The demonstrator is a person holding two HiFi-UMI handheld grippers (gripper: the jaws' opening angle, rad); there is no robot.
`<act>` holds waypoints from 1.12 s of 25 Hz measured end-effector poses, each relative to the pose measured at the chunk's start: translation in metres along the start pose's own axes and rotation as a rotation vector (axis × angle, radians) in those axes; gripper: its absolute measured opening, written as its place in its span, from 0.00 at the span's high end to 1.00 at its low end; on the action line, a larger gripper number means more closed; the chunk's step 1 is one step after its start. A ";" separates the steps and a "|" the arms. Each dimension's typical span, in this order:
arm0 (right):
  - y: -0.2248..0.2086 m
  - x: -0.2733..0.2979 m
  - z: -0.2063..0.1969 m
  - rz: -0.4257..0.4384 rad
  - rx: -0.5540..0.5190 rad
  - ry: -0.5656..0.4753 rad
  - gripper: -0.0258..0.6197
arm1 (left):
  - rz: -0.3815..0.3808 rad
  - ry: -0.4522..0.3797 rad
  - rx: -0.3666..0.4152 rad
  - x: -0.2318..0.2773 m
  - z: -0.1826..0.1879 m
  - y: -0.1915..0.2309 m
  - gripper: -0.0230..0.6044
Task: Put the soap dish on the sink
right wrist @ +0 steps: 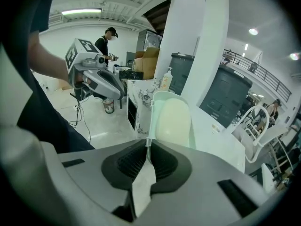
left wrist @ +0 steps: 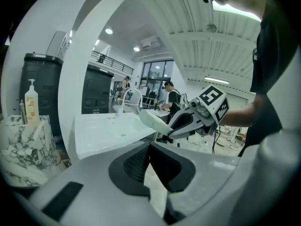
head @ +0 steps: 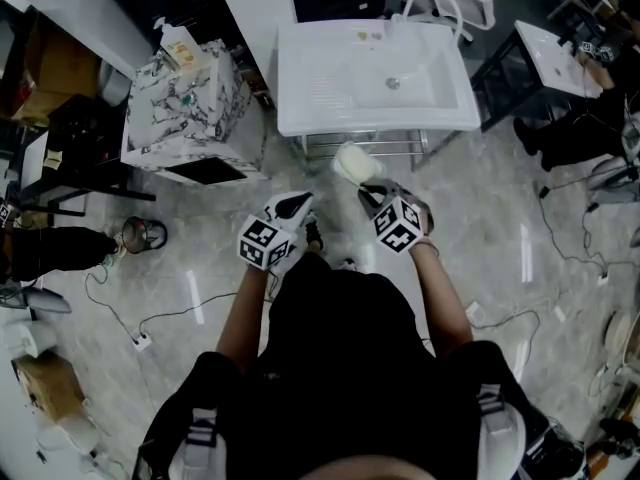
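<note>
your right tongs (right wrist: 146, 144) pinch the soap dish (right wrist: 172, 119) by its rim, just short of the sink (head: 330, 78) front edge, likely poised for set-down. left tongs (left wrist: 149, 147) closed on nothing, held aside.

cabinet (head: 185, 108) left of sink (head: 310, 78) | bottle (head: 181, 46) on cabinet | soap dish (head: 356, 162) just before sink's front edge
</note>
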State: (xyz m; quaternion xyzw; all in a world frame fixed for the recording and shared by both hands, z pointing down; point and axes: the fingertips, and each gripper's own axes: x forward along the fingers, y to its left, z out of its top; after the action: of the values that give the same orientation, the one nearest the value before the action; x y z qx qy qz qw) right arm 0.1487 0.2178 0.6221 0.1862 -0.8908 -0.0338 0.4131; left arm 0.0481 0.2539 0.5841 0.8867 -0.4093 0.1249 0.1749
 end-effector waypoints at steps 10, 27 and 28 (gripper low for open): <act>-0.010 0.006 0.000 -0.006 0.026 0.011 0.93 | -0.016 0.002 -0.004 0.008 0.008 0.012 0.96; -0.048 0.057 0.020 -0.005 0.050 0.067 0.93 | -0.048 0.003 -0.017 0.034 0.024 0.087 0.96; -0.051 0.061 0.021 -0.004 0.051 0.072 0.93 | -0.050 0.004 -0.019 0.037 0.025 0.092 0.96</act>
State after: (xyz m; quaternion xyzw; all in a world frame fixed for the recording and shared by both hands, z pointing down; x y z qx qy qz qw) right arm 0.1126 0.1460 0.6416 0.1997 -0.8755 -0.0052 0.4400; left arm 0.0022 0.1631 0.5941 0.8947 -0.3880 0.1184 0.1871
